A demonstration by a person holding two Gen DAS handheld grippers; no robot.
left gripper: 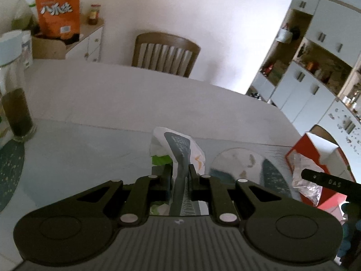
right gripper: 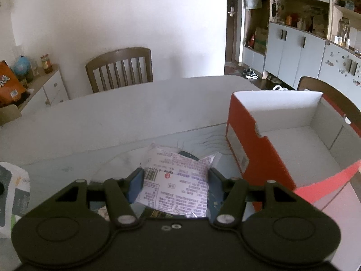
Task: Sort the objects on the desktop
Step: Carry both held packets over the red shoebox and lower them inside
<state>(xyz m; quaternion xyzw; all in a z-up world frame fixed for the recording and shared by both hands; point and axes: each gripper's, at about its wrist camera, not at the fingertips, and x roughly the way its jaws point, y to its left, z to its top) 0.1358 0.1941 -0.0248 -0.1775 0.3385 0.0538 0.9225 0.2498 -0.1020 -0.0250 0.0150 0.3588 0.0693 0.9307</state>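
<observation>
Orange snack bag [left gripper: 59,11]: white Chinese characters, probably "八爪烧". Black bar [left gripper: 331,181] at right: "DAS". White packet [right gripper: 178,180]: barcode, fine print too small to read.

We saw a red box [right gripper: 255,149] with a white inside, a white packet [right gripper: 178,180] printed in purple text with a red dot, a grey-and-white bag [left gripper: 178,151] with green showing, and an orange snack bag [left gripper: 59,11] lettered white.

Red box [right gripper: 259,149] cut off at right edge.
</observation>
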